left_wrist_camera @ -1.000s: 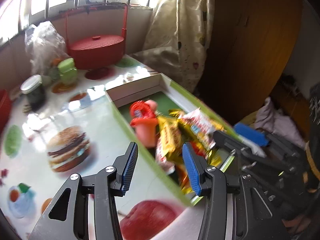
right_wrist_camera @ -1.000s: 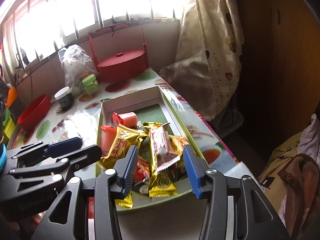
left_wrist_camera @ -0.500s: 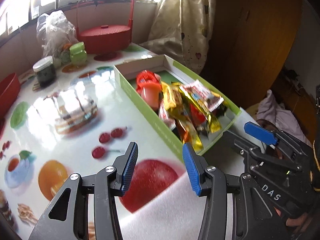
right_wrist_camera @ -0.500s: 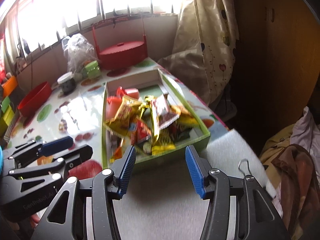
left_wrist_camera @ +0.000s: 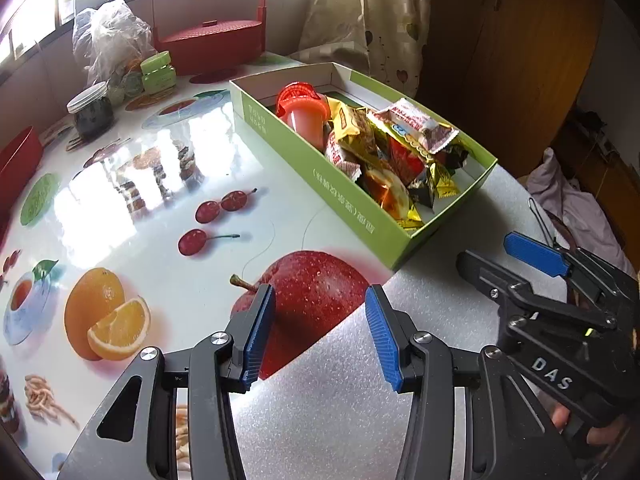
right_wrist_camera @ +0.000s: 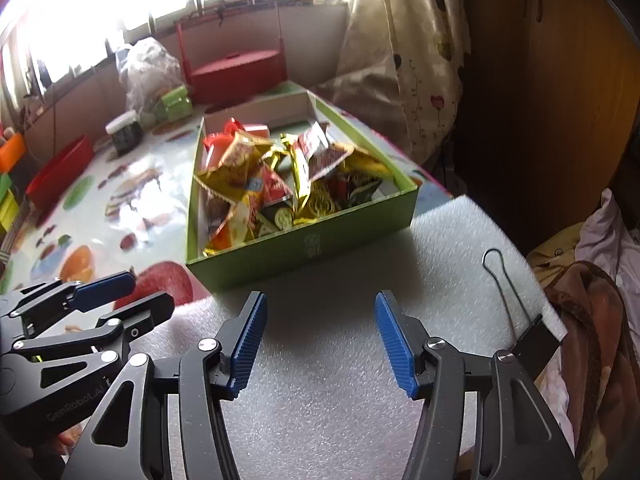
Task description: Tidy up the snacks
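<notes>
Green box brims with snacks (perhaps sweets); right gripper opening, empty.

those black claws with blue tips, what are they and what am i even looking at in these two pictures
They are two handheld grippers, one in each of a person's hands, not a robot. Each carries a wide-angle camera looking along its own two fingers. One picture comes from the left gripper, the other from the right gripper; each also shows the other tool at its edge. Neither holds anything: the left gripper's jaws stand apart, the right's are opening, with nothing between them. Ahead, on a glossy fruit-printed tablecloth and partly on a white foam sheet, sits an open green cardboard box full of wrapped snacks and a red plastic cup. A black binder clip grips the foam's edge.
</notes>
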